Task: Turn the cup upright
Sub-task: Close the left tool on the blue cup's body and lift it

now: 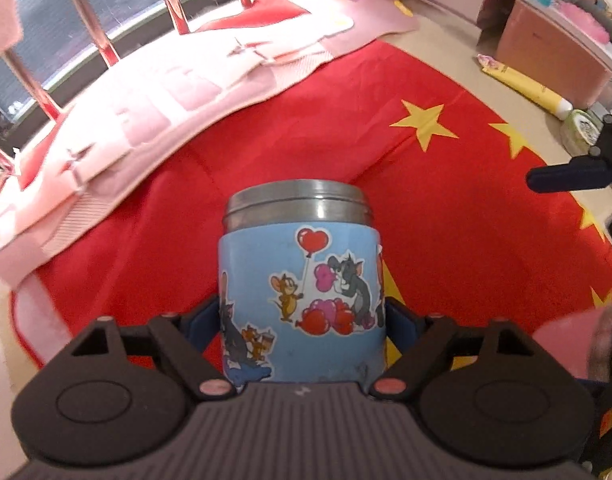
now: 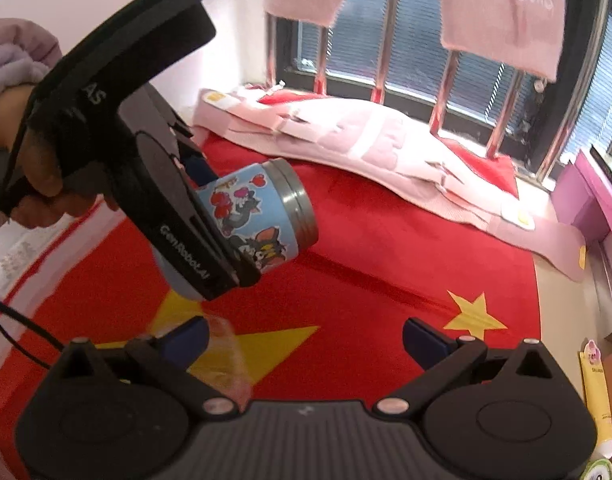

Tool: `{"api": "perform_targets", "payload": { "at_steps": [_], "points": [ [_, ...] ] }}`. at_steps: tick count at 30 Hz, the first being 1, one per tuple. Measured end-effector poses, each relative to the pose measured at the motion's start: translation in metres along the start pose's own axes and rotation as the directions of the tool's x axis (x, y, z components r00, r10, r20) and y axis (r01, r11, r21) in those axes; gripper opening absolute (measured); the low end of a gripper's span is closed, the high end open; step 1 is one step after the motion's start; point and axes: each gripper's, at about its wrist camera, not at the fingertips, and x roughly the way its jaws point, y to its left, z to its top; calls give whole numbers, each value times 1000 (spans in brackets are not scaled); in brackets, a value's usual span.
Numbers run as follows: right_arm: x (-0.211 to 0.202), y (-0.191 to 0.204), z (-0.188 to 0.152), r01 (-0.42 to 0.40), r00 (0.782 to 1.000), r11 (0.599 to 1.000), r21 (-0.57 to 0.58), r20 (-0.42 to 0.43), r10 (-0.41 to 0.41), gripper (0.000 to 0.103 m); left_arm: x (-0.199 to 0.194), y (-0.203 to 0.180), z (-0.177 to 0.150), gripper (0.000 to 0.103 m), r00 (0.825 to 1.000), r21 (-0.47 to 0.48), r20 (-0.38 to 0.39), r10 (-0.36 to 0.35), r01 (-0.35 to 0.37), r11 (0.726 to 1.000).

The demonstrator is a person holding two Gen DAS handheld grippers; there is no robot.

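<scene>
The left gripper point(image 1: 301, 316) has its jaws clamped on the blue body of a cartoon-stickered cup point(image 1: 301, 280), one blue pad pressed on each side. From the right wrist view the cup point(image 2: 257, 212) is lifted clear of the red flag with yellow stars point(image 2: 386, 272) and tilted, its steel rim pointing right and slightly down. The right gripper point(image 2: 303, 340) hangs over the near part of the flag, jaws spread wide with nothing between them. A folded pink cloth point(image 2: 366, 136) lies along the far edge of the flag, below the barred window point(image 2: 418, 40). A yellow tube point(image 1: 522, 84) lies at far right.
</scene>
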Motion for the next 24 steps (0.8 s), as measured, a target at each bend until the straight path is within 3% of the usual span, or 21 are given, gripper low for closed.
{"api": "perform_targets", "payload": {
  "at_steps": [5, 10, 18, 24],
  "points": [
    [-35, 32, -3, -10, 999, 999, -43, 53, 12, 103, -51, -19, -40, 85, 999, 16, 30, 32, -33, 999],
    [-67, 79, -33, 14, 993, 995, -99, 117, -2, 103, -84, -49, -103, 85, 995, 52, 76, 66, -70, 996],
    [-82, 135, -124, 33, 988, 992, -119, 152, -14, 103, -81, -89, -193, 85, 994, 10, 91, 60, -61, 998],
    [-95, 148, -176, 25, 990, 996, -87, 142, -12, 103, -70, -115, -225, 86, 999, 0, 41, 35, -35, 999]
  ]
}}
